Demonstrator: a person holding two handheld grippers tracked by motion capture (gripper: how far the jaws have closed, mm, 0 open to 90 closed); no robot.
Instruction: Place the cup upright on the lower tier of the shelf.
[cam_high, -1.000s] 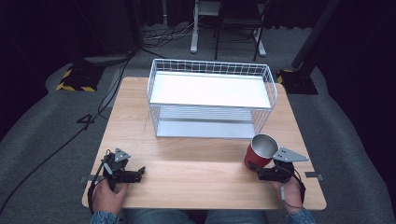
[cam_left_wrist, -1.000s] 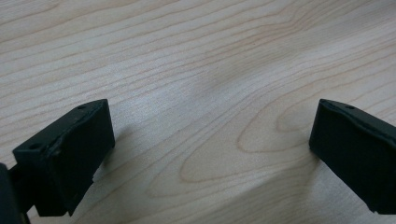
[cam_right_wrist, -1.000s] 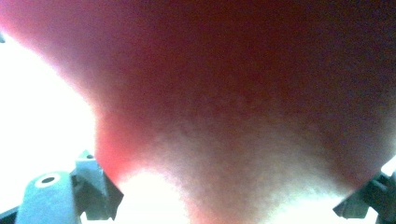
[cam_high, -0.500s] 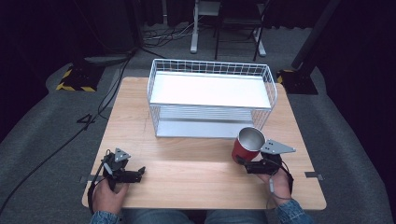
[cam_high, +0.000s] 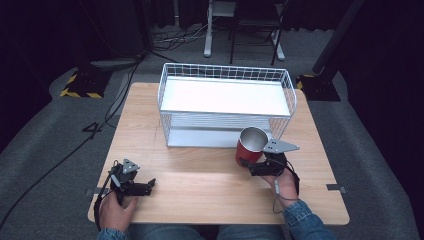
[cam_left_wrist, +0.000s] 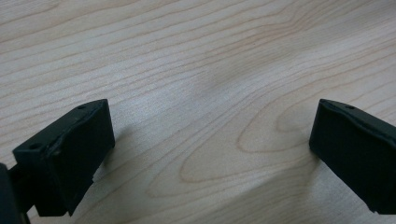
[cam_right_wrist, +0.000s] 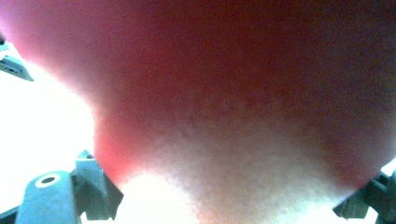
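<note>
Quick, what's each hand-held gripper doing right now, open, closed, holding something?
Left hand-held gripper: open, nothing between its jaws, low over the wooden table.
Right hand-held gripper: closed on the red cup, in front of the wire rack.

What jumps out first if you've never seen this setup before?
A red cup with a shiny inside, gripped in the right gripper just in front of a white wire basket at the table's far side. The left gripper rests open near the front left corner, holding nothing.
</note>
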